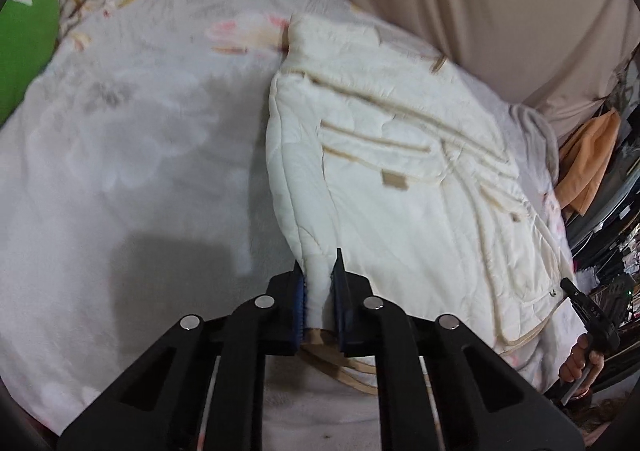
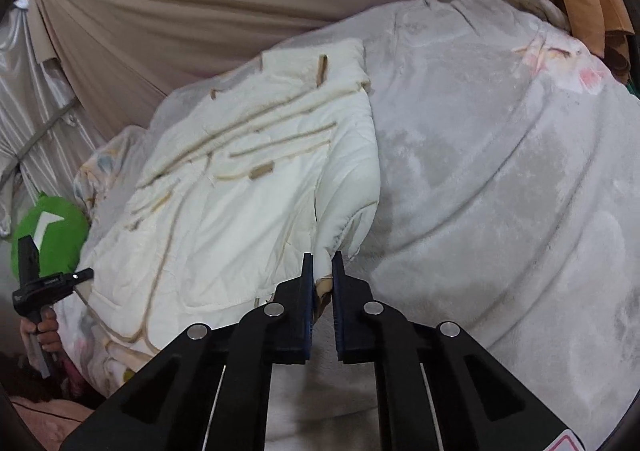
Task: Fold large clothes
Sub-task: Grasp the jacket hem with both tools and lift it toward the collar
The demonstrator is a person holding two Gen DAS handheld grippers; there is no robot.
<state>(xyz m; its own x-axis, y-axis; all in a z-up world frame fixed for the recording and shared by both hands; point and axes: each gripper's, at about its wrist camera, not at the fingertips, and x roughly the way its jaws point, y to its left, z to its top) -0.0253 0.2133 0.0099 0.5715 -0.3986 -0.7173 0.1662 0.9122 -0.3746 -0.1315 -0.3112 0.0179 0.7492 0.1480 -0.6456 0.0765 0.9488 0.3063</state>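
A cream quilted jacket [image 1: 404,179] with tan trim lies spread on a pale fleece blanket. It also shows in the right wrist view [image 2: 248,203]. My left gripper [image 1: 319,271] is shut on a fold of the jacket's near left edge. My right gripper [image 2: 322,263] is shut on the cuff end of the jacket's sleeve [image 2: 348,203], which is folded down over its right side. Each gripper appears at the edge of the other's view: the right one [image 1: 588,311] and the left one [image 2: 44,283], each with a hand on its handle.
The blanket [image 1: 132,139] covers a bed, floral at the far edge, grey plush on the right [image 2: 500,179]. A green cushion [image 2: 52,235] lies at the left. Beige curtain [image 2: 180,11] hangs behind. Orange cloth [image 1: 588,159] and clutter stand at the right.
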